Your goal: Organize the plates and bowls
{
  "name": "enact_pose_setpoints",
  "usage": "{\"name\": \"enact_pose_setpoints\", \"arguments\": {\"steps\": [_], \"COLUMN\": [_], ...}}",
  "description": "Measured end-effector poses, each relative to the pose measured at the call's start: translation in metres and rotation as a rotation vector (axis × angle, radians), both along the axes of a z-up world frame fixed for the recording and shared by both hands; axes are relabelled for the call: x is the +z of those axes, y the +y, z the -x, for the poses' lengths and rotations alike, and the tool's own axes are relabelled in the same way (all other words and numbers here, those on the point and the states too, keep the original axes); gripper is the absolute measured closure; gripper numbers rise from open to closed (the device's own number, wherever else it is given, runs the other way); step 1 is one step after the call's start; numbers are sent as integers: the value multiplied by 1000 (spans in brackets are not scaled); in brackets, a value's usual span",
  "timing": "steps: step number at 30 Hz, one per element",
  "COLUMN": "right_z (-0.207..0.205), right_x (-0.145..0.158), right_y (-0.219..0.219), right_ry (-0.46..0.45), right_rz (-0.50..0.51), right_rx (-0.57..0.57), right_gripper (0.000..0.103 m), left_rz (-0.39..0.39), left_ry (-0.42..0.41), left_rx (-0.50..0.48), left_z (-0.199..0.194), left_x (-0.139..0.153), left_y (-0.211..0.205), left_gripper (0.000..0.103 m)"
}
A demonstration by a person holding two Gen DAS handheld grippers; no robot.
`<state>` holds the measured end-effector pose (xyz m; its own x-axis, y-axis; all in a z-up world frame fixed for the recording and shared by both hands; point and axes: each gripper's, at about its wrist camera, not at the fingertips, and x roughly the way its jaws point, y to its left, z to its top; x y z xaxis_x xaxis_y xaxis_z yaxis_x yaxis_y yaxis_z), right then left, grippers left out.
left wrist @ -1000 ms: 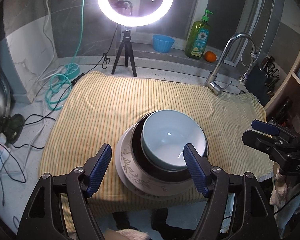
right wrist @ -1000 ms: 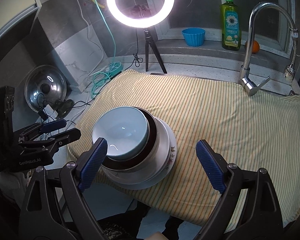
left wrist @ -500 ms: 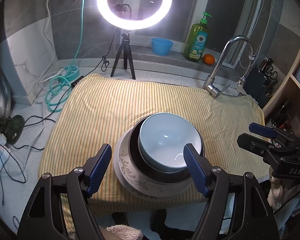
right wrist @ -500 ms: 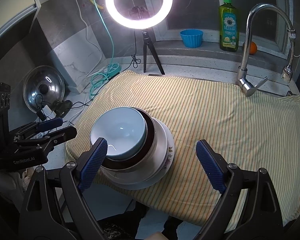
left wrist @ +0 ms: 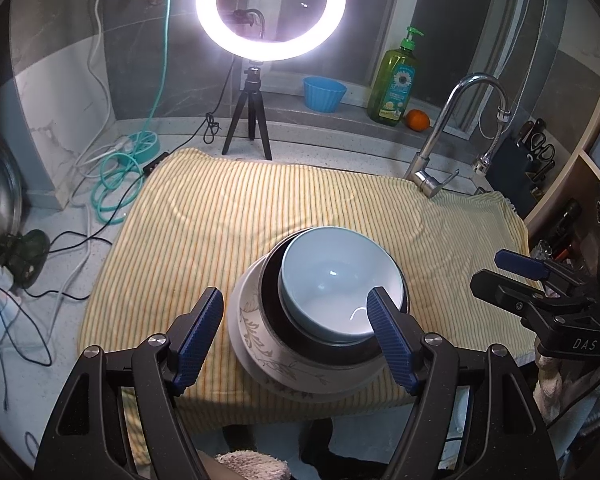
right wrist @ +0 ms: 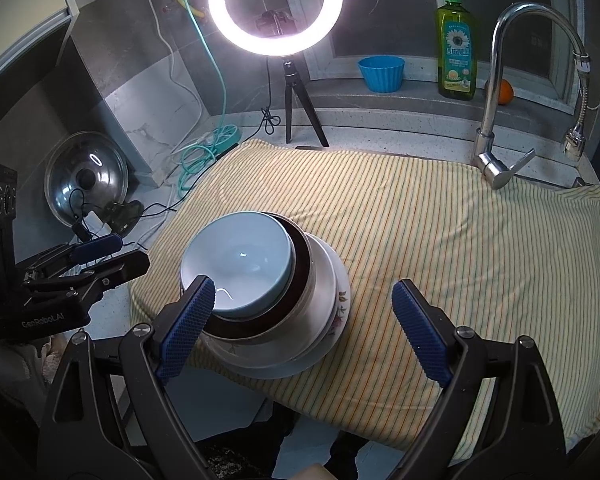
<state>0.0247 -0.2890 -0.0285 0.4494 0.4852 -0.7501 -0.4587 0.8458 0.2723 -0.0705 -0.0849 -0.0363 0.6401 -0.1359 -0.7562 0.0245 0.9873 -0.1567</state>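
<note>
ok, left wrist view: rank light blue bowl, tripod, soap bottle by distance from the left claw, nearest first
1. Light blue bowl, top of the stack, right by the left claw.
2. Tripod, behind the cloth, centre-left.
3. Soap bottle, on the back ledge, right.

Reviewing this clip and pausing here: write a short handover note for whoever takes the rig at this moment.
Left gripper: open, empty, hovering over the near side of the stack.
Right gripper: open, empty, just right of the stack.
Dishes: light blue bowl nested in a dark bowl, on a white bowl and floral plates, one pile at the front edge of the striped towel.
Done: everything looks stacked, largest at the bottom.
Left: possibly nothing; check that the pile sits steady so near the edge.
</note>
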Motion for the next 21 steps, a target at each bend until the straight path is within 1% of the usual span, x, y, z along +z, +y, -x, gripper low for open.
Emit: {"name": "enact_pose_setpoints", "arguments": {"steps": [21], "right_z": [2], "right_x": [0], "right_y": [0], "right_ry": [-1], "right_rz": [0], "right_rx": [-7], "right_gripper": [11], "left_rz": [14], "left_ry": [-10], "left_rx": [11], "left_z": [5], "left_x": [2], "left_y": [3], "left_gripper": [29]}}
